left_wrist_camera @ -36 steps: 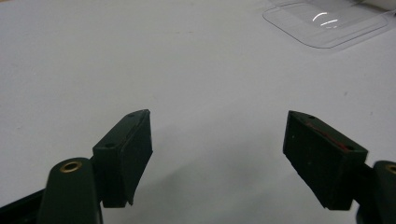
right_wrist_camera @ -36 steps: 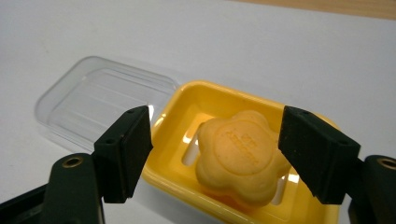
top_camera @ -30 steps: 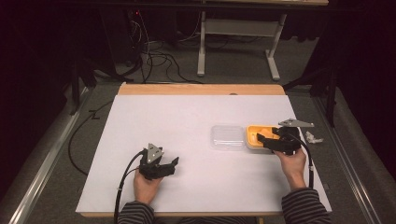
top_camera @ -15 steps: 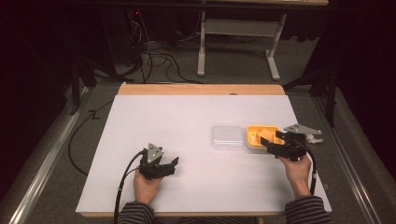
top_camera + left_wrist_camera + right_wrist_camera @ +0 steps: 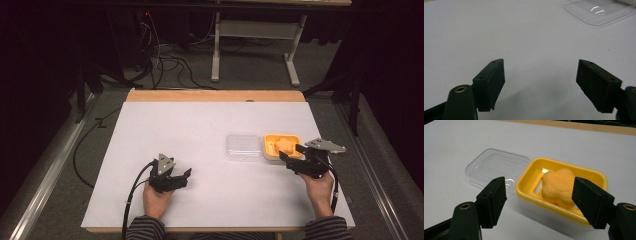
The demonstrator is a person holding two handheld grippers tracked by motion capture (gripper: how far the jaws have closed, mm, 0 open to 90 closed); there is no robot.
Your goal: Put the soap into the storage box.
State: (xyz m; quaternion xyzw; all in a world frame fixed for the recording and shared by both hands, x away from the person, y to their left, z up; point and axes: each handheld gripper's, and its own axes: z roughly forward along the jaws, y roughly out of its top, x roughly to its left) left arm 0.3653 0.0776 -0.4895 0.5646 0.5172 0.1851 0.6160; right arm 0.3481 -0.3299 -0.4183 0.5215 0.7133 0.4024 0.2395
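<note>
Yellow plastic forms the soap dish [image 5: 564, 195] on the right side of the white table [image 5: 200, 145], and an orange flower-shaped soap [image 5: 559, 187] lies inside it, while a clear lid [image 5: 496, 168] rests flat on the table just beside the dish, on its left as seen from above. The right claw [image 5: 292, 154] is held just in front of the dish with its jaws wide apart, empty, touching neither dish nor soap. The left claw [image 5: 181, 177] sits low over bare table near the front edge, well apart from the lid, jaws also spread and empty.
</note>
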